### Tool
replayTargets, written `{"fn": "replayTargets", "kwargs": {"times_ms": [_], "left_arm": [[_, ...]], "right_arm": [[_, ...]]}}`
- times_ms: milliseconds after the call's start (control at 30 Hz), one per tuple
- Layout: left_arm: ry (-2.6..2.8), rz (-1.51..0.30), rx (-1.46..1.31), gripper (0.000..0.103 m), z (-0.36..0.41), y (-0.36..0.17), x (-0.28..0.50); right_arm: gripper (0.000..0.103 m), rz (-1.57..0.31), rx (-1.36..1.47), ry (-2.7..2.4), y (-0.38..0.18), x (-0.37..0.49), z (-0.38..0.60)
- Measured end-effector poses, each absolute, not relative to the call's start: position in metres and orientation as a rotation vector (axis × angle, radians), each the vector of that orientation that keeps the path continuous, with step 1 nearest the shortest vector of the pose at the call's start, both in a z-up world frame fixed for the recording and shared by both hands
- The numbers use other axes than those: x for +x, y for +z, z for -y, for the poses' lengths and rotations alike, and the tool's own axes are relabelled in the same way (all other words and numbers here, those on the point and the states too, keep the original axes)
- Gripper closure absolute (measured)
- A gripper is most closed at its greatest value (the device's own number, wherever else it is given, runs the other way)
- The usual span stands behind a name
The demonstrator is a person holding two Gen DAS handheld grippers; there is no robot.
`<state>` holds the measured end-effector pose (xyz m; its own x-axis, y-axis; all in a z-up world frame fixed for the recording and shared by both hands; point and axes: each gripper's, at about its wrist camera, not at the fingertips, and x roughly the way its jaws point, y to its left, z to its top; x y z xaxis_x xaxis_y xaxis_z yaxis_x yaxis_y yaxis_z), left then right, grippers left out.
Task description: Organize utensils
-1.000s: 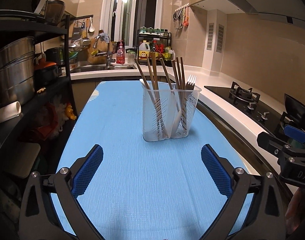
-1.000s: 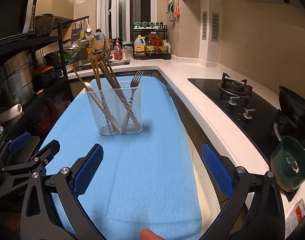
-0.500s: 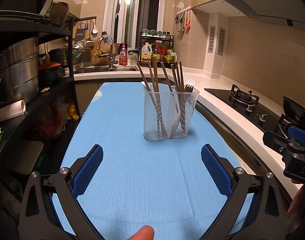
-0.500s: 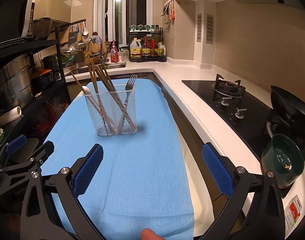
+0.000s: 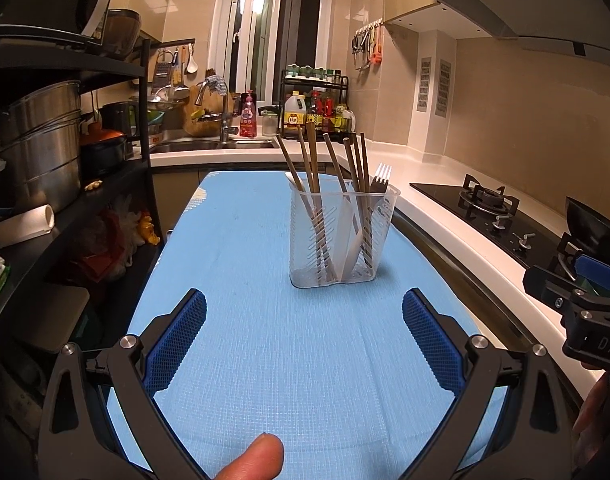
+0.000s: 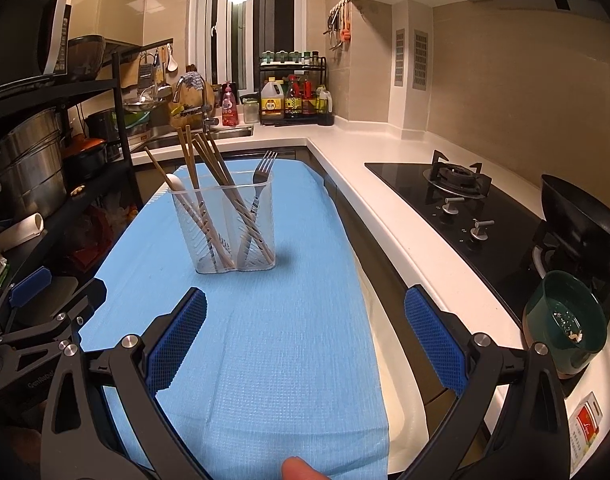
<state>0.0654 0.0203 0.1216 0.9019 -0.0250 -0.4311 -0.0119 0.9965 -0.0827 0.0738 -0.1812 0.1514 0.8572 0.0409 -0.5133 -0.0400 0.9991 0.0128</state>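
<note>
Through the left wrist view I log: left gripper (image 5: pixel 304 322), fingers spread wide, nothing between the blue pads (image 5: pixel 177 338), held above the blue cloth (image 5: pixel 241 240). Clear utensil holder (image 5: pixel 341 236), upright on the cloth ahead, slightly right of centre, well apart from my fingers. Contents: brown chopsticks (image 5: pixel 311 156) leaning in several directions, one fork (image 5: pixel 381 178) tines up at the right side, one white spoon (image 5: pixel 295 180). Fingertip (image 5: pixel 255 458) at the bottom edge. Right gripper (image 5: pixel 585 304) at the right edge; from this view I cannot tell its state.

Through the right wrist view I log: right gripper (image 6: pixel 305 322), jaws wide apart, empty, over the cloth's near end. Holder (image 6: pixel 225 228) ahead and left of centre. Gas hob (image 6: pixel 457 184) on the white counter to the right. Green bowl (image 6: pixel 565 326) at the near right.
</note>
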Motion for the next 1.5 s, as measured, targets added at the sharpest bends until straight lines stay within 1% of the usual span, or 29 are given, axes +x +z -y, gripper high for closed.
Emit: {"fn": "replayTargets", "kwargs": {"times_ms": [1233, 1500], "left_arm": [[-0.018, -0.408, -0.070, 0.008, -0.018, 0.128, 0.061], [-0.010, -0.426, -0.078, 0.008, -0.021, 0.130, 0.063]], "right_arm": [[0.005, -0.527, -0.001, 0.040, 0.158, 0.071, 0.178], [0.005, -0.523, -0.006, 0.042, 0.162, 0.071, 0.177]]}}
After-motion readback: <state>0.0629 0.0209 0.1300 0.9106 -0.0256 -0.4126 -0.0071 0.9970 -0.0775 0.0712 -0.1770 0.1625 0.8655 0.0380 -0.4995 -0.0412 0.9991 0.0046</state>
